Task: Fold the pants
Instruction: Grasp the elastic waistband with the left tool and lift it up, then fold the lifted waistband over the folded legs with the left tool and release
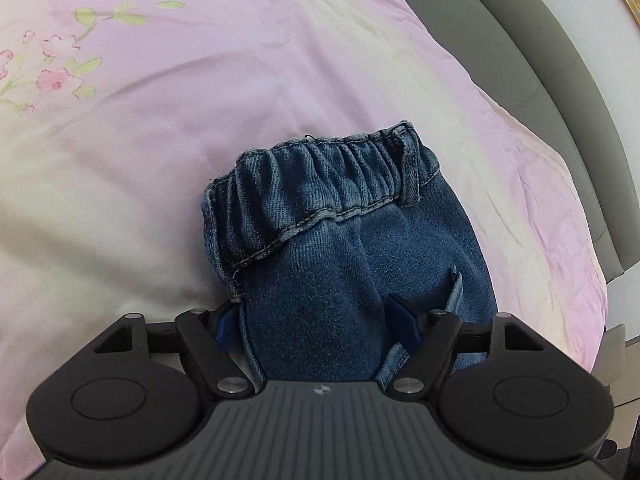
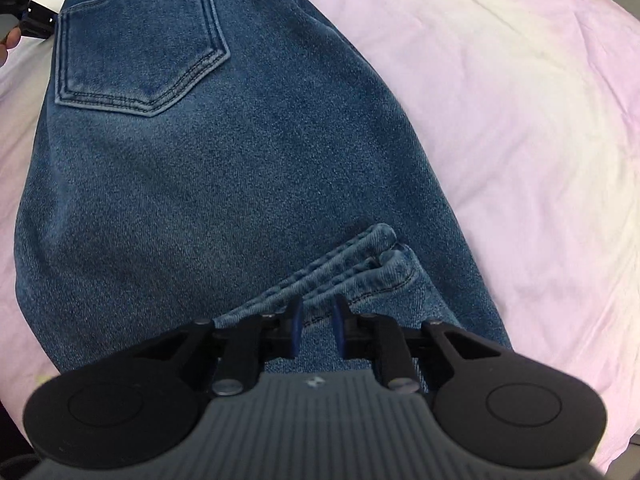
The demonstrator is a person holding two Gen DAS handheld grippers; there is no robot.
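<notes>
Each tool, left (image 1: 320,322) and right (image 2: 316,330), has a grey ribbed body with a small white diamond mark at its front edge, flanked by two round matte-black discs with a circle pressed into each. Black linkage arms pinned with silver screws run forward to black fingers (image 2: 294,320) faced with blue pads. A sliver of bare skin (image 2: 6,46) shows at the right view's left edge.

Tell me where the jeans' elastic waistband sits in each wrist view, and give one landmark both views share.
Left wrist view: the elastic waistband runs across the picture's centre, beyond the left tongs, whose fingers straddle the jeans.
Right wrist view: the waistband is not clearly in view; only the back pocket and the hems near the right tongs show.
Shared landmark: the pink bedsheet.
</notes>
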